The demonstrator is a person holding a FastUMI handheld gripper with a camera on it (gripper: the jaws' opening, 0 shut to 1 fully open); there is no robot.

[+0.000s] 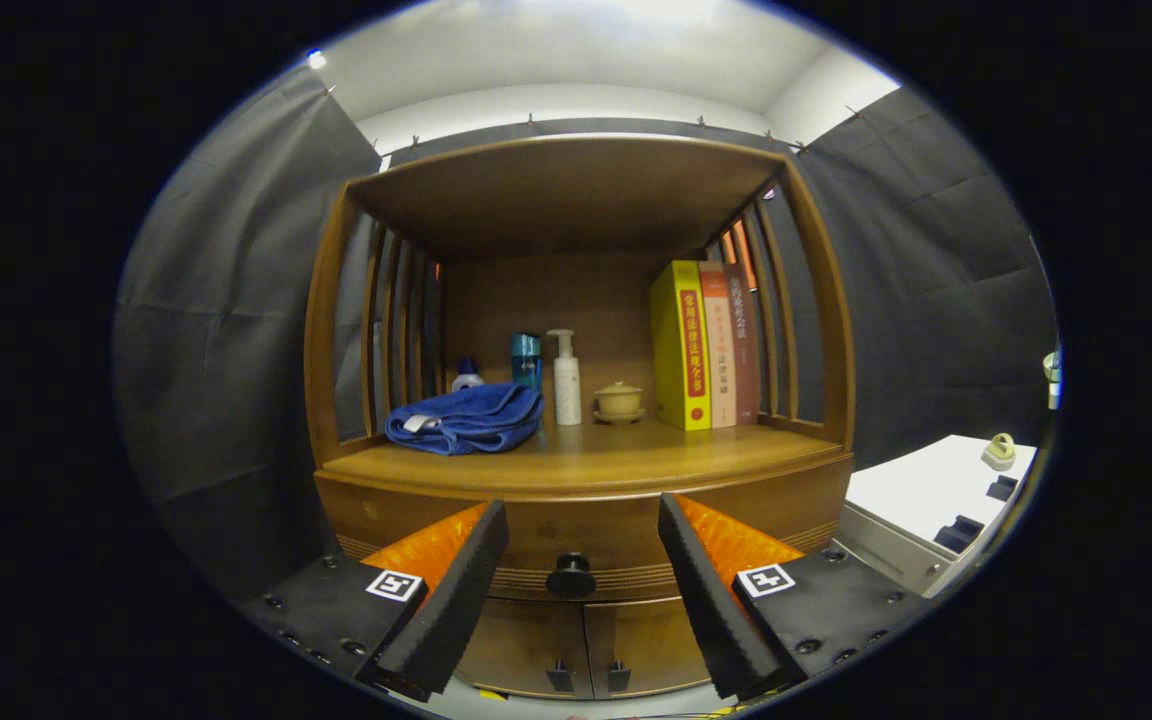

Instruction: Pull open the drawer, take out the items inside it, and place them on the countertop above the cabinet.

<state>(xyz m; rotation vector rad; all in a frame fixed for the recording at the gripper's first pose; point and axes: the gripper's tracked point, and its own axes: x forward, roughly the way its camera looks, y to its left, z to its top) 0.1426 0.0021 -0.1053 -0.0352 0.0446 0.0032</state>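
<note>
A wooden cabinet stands straight ahead, with its drawer (586,545) closed under the countertop (596,462). The drawer's round black knob (570,577) sits a short way beyond my gripper (583,522), centred in the gap between the two fingers. Both black-padded fingers (461,590) are spread wide, open, with nothing between them. The drawer's contents are hidden.
On the countertop lie a folded blue towel (466,418), a small blue-capped bottle (467,377), a teal bottle (525,359), a white pump bottle (566,380), a lidded cup (620,400) and upright books (704,343). Two lower doors (586,650) are below. A white box (936,500) stands to the right.
</note>
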